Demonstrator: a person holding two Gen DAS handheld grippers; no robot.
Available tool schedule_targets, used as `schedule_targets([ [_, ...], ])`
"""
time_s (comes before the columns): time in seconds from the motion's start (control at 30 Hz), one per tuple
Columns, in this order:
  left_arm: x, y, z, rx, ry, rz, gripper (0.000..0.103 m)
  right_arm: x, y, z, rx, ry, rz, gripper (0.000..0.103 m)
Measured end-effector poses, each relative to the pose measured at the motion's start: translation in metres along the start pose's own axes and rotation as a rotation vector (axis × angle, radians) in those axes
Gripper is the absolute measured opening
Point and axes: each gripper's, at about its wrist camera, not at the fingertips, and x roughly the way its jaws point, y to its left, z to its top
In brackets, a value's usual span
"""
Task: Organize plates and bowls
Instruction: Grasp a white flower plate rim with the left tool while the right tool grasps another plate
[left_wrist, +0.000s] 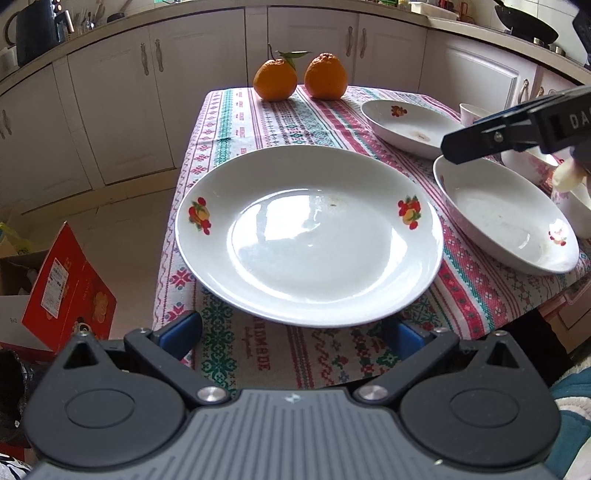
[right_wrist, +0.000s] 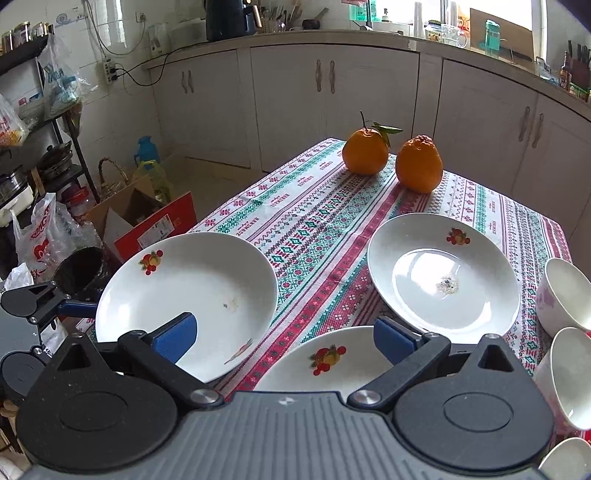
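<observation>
A large white plate (left_wrist: 310, 236) with fruit prints lies on the patterned tablecloth (left_wrist: 258, 122), its left side past the table's edge. My left gripper (left_wrist: 291, 332) is open, its blue pads (left_wrist: 181, 332) either side of the plate's near rim, which hides the fingertips. The right wrist view shows this plate (right_wrist: 184, 295) at the left. My right gripper (right_wrist: 286, 338) is open above the near rim of a second plate (right_wrist: 332, 362); in the left wrist view it (left_wrist: 465, 146) hovers over that plate (left_wrist: 506, 218). A third plate (right_wrist: 443, 273) lies farther back. Three white bowls (right_wrist: 565, 295) stand at the right edge.
Two oranges (right_wrist: 365, 151) sit at the table's far end. A red carton (left_wrist: 70, 288) and open boxes stand on the floor left of the table. Kitchen cabinets (right_wrist: 325, 110) run behind. Bare tablecloth shows between the plates and the oranges.
</observation>
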Motion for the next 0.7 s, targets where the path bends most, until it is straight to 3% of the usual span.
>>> schedule_targets([
  [0.3,0.001,0.006,-0.008,0.047,-0.076,-0.052,0.103,0.03,0.0,0.018,-0.03,0.052,0.059,0.103],
  [0.7,-0.003,0.012,-0.017,0.073,-0.134,-0.083,0.102,0.088,0.007,0.037,-0.059,0.188,0.19,0.103],
])
